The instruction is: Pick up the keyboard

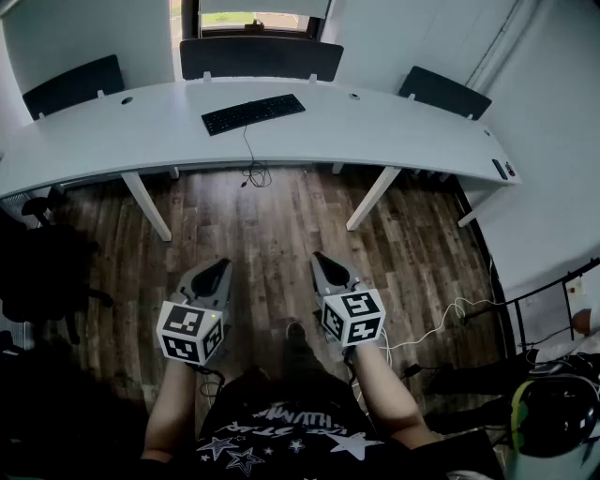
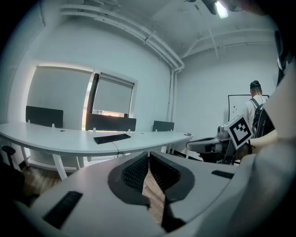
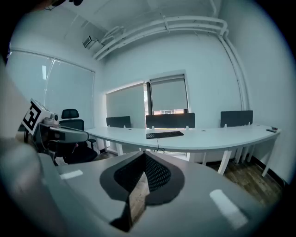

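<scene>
The keyboard is lying on the white surface, well beyond the left gripper and right gripper, their fingers pressing together, empty, over the wood floor.

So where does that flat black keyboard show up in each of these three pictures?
Head view: flat black keyboard top centre, on the long white desk.
Left gripper view: keyboard left of centre, mid-height.
Right gripper view: keyboard just right of centre, mid-height.
Shared landmark: the dark divider panel right behind it, below the window.

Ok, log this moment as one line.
left gripper: shut, empty | right gripper: shut, empty | keyboard: on desk, untouched
</scene>
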